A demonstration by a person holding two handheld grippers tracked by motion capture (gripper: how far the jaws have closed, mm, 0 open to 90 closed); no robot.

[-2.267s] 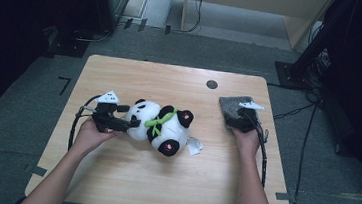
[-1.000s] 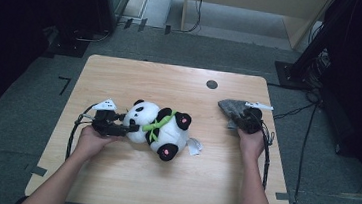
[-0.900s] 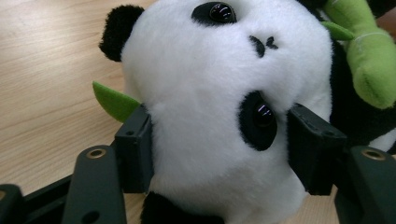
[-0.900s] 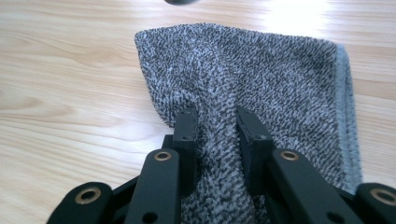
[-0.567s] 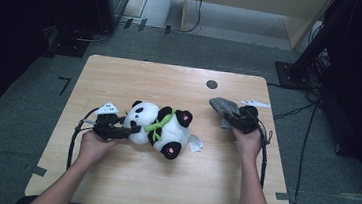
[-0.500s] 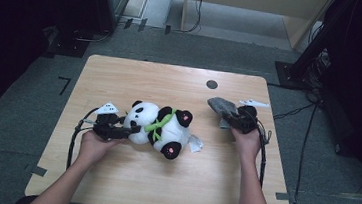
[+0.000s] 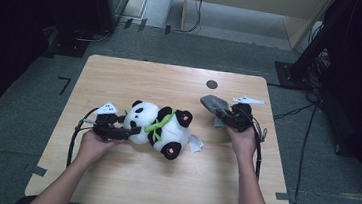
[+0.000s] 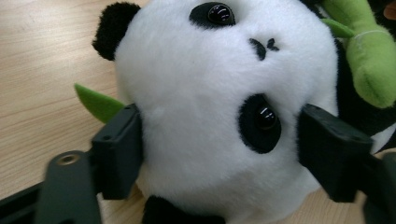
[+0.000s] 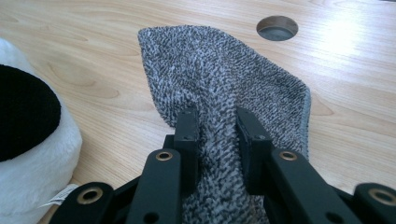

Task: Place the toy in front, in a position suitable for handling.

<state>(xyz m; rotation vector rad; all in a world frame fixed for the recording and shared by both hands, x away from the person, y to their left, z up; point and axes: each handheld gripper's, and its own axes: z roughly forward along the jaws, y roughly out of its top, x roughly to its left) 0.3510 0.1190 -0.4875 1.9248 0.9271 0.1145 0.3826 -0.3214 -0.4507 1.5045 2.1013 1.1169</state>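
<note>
Two grippers: left fingers [image 8: 116,154], just opening, flank the panda [image 8: 210,116]; right fingers [image 9: 187,135] pinch the cloth [image 9: 224,84].

light wooden table [image 7: 136,75] with a round hole [image 7: 212,84] near its far edge. plush panda [image 7: 159,125] lies on it, just right of the left gripper [image 7: 122,126], head between the jaws.

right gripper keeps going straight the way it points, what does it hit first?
The right gripper is shut on the grey cloth and points across the table toward the panda. Past the cloth it carries, the panda's body looks first in line, though depth is unclear.
</note>
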